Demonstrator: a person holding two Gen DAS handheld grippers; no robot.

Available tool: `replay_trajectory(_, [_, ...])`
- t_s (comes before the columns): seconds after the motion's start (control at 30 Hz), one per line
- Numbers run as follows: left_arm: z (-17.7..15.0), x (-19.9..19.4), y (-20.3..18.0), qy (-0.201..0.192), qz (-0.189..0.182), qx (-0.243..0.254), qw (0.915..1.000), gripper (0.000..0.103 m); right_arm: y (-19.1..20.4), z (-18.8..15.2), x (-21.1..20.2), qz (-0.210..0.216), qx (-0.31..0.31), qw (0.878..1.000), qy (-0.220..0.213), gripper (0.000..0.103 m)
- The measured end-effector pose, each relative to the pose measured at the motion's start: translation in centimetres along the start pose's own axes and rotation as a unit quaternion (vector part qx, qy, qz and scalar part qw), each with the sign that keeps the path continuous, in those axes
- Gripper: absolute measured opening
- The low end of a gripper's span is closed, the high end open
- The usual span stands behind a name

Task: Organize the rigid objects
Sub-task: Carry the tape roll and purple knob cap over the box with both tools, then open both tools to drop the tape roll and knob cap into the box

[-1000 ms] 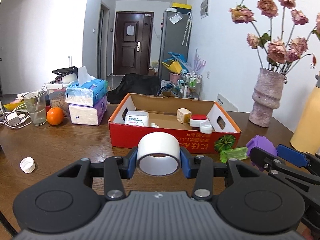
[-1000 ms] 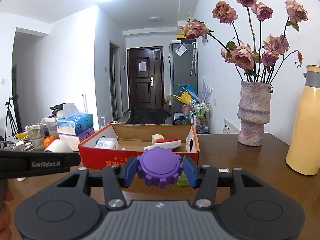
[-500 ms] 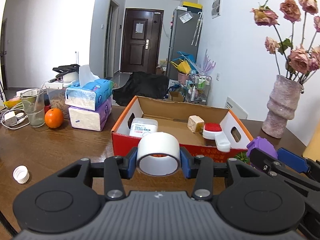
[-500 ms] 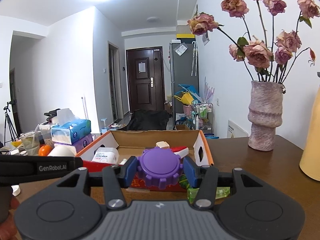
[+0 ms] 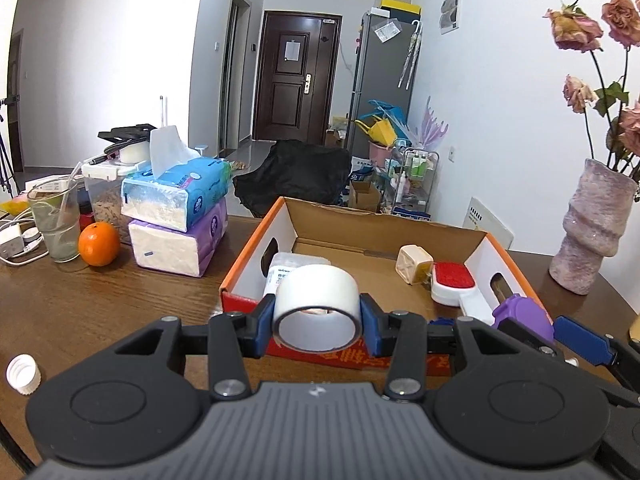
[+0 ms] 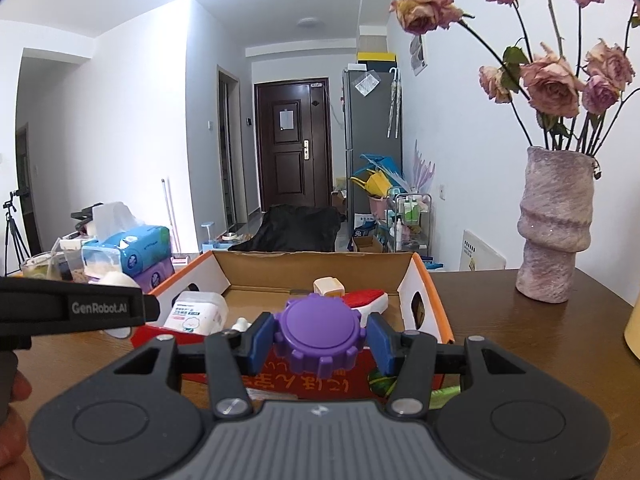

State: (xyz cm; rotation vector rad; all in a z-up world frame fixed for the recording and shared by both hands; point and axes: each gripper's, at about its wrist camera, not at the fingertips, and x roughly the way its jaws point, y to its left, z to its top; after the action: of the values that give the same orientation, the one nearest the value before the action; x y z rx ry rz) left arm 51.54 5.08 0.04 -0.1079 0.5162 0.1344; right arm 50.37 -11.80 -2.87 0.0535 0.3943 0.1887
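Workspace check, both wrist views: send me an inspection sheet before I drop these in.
Surface: brown wooden table.
Job's things: cardboard box open, holding a white container, a beige block and a red-and-white brush; green item on the table by the box's front.
Clutter: tissue packs stacked, orange, glass, white bottle cap, vase of dried roses.
Grippers: left gripper shut on white tape roll; right gripper shut on purple gear-shaped lid; both at the box's front edge.
Cables: white charger cable, far left.
Surroundings: hallway, dark door, grey fridge.
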Motion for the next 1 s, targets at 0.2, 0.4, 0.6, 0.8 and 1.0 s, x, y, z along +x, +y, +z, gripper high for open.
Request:
replay_trajectory(0.2, [0.6,1.9,-0.2,0.001,0.004,0.005,1.0000,0.044,-0.2,0.6,2.0,-0.003,-0.002,1.000,-0.001,0.050])
replay_trajectory(0.4, [1.3,3.9,-0.5,0.002,0.008,0.010,0.9999,0.044,-0.4,1.1,4.0,-0.007,-0.005,1.000,0.002,0.050])
replay_trajectory(0.6, [2.0,5.9,-0.7,0.004,0.011,0.013,0.9998,0.044,-0.7,1.5,6.0,-0.012,-0.005,1.000,0.005,0.050])
replay_trajectory(0.8, [2.5,7.8,-1.1,0.005,0.015,0.023,0.9996,0.044,-0.9,1.9,8.0,-0.016,-0.005,1.000,0.010,0.050])
replay_trajectory(1.0, [3.1,9.8,-1.2,0.006,0.019,0.030,0.9993,0.044,-0.9,2.3,9.7,-0.018,-0.009,1.000,0.017,0.050])
